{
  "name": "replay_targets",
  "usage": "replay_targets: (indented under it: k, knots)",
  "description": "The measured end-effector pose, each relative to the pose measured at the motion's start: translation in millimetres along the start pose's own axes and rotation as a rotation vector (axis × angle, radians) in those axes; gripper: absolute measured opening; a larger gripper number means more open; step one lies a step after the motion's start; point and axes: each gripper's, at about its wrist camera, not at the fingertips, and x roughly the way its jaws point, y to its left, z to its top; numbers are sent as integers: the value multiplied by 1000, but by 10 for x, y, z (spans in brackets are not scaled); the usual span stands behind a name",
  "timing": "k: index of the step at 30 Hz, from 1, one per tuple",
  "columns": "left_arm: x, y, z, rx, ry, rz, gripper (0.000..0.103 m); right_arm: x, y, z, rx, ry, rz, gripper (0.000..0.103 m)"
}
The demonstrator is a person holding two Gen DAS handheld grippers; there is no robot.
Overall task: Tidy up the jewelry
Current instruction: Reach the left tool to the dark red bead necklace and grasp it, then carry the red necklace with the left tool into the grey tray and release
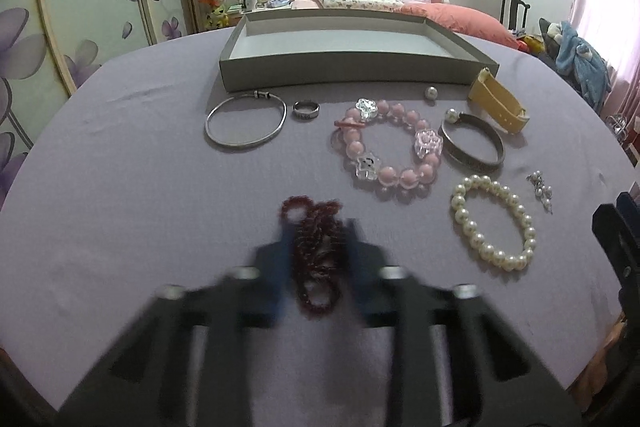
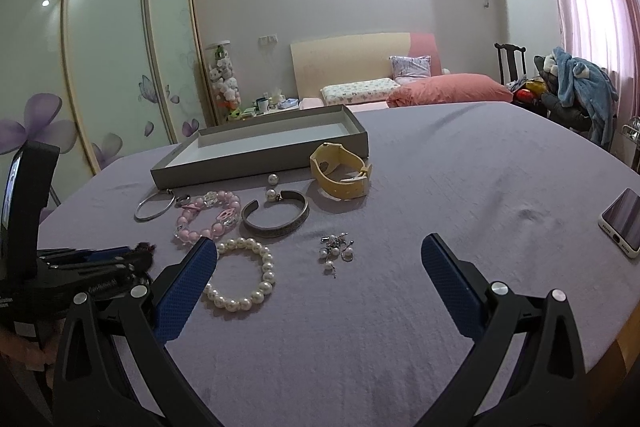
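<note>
A dark red bead strand [image 1: 316,255] lies bunched on the purple tablecloth, and my left gripper [image 1: 318,227] is shut on it, with a blue pad on either side of the beads. Part of the strand loops out past the fingertips. Seen from the right wrist, the left gripper [image 2: 136,257] sits low at the left with a bit of red strand [image 2: 146,247] at its tip. My right gripper [image 2: 320,242] stands open above the cloth and holds nothing. A pearl bracelet [image 2: 266,263] lies by its left finger, and small pearl earrings [image 2: 336,251] lie between the fingertips, further on.
A shallow grey box [image 1: 348,75] stands at the back. In front of it lie a silver bangle [image 1: 245,143], a ring [image 1: 306,110], a pink bead bracelet [image 1: 400,177], a silver cuff [image 1: 476,159], a yellow strap [image 1: 496,103] and a loose pearl [image 1: 430,93]. A phone [image 2: 624,223] rests at the right.
</note>
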Motion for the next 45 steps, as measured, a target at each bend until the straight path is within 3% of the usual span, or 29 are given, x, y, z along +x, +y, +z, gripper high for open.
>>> replay_targets:
  k: [2,4,9,15,18,24,29,33,39,45]
  knots:
    - [4,53,19,-18,0,-18,10,21,21,2,-3,15,11,101]
    - [3,127,26,-51,-1,-50,9,51,61,3,-17,33,19,96]
    - [-20,299,38,-105,-20,-74,9,270,93,56,-30,155,3,60]
    - [-127,463,101,-144,-64,-76,9,591,-2,86,9,313,-45,49]
    - [-143,516,118,-156,-72,-77,9,633,22,102,-10,334,-69,46]
    - [-156,565,128,-170,-78,-85,9,676,53,140,-46,372,-95,26]
    - [-187,591,104,-171,-83,-92,9,675,118,134,-101,373,-80,8]
    - [-245,605,87,-175,-98,-97,9,636,52,127,-73,361,-41,7]
    - [-362,633,95,-178,-132,-99,9,385,18,260,-51,231,3,7]
    - [-514,641,120,-175,-177,-108,9,276,28,445,-42,158,42,7]
